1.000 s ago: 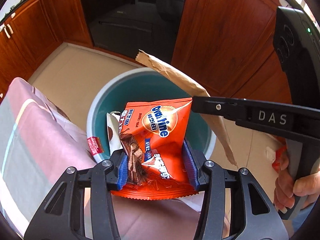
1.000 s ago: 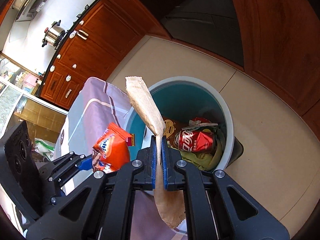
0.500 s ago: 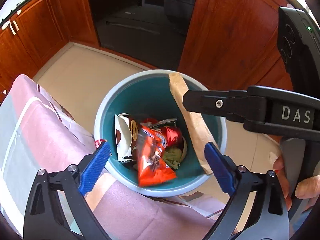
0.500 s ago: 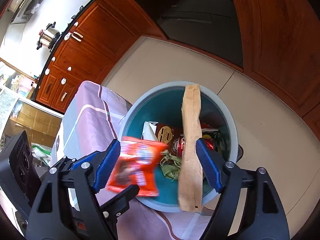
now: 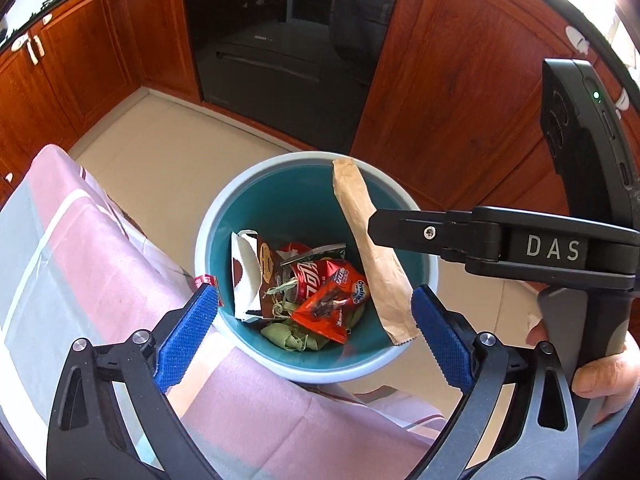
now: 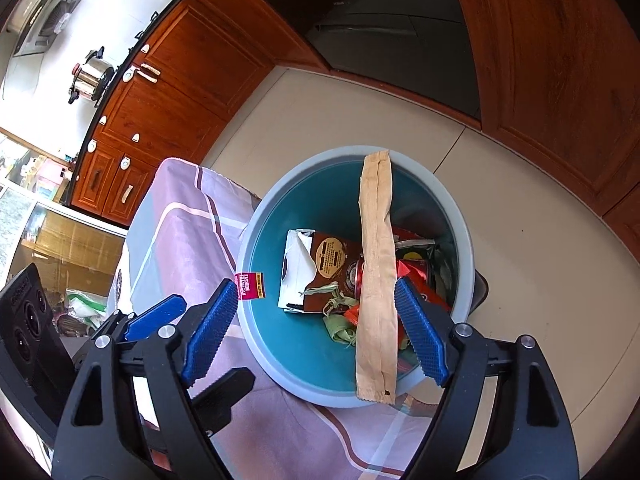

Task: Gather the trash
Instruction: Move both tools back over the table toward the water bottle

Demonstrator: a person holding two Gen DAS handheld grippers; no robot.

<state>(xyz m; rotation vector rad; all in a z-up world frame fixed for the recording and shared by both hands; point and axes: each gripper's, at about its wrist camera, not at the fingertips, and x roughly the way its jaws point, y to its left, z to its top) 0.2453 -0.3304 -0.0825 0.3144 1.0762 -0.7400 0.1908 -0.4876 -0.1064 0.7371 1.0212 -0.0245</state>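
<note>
Step in hand: both grippers are hanging over the bin, letting trash drop in
Left gripper: its blue pads are standing wide apart at the lower edge of the left wrist view, with nothing between them
Right gripper: its jaws are opening; the brown paper sleeve is showing between the pads, near the right one, and I cannot tell whether it is touching
Orange snack packet: lying inside the bin at frame centre, on top of a red can and a brown-and-white carton
Paper sleeve position: it is spanning the bin from the far rim to the near rim in the right wrist view, its lower end overhanging the near rim
Doing it well: judging by that overhang, keeping the right pads clear and nudging the sleeve's near end inward is looking wise, so it tips in rather than sliding onto the pink striped cloth
Risk: the long stiff sleeve is likely bridging the rim
</note>
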